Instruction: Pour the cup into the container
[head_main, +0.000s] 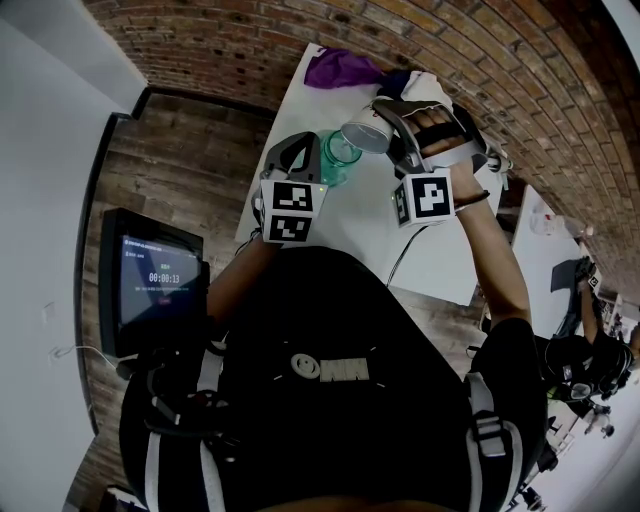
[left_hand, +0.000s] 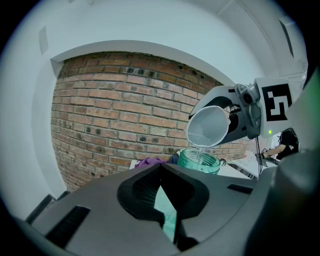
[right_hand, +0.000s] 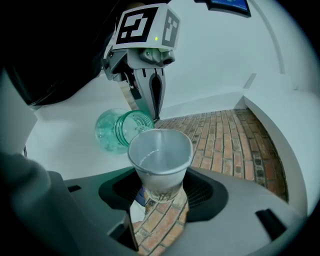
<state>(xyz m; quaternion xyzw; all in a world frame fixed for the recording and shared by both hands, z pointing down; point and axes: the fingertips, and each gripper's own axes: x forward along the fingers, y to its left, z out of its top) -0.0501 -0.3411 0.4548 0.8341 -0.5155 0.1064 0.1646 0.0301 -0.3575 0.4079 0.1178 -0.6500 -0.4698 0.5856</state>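
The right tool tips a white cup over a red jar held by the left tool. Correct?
No: the jar is green, not red, as the left gripper view shows. The right tool does tip the white cup over it, held by the left tool.

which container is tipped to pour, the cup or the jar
The white paper cup in the right gripper: it leans mouth-down over the green glass jar, which stands upright in the left gripper.

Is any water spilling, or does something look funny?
Nothing stands out. The cup is tipped over the green jar, and a thin stream falls into the jar's mouth. No puddle shows on the table.
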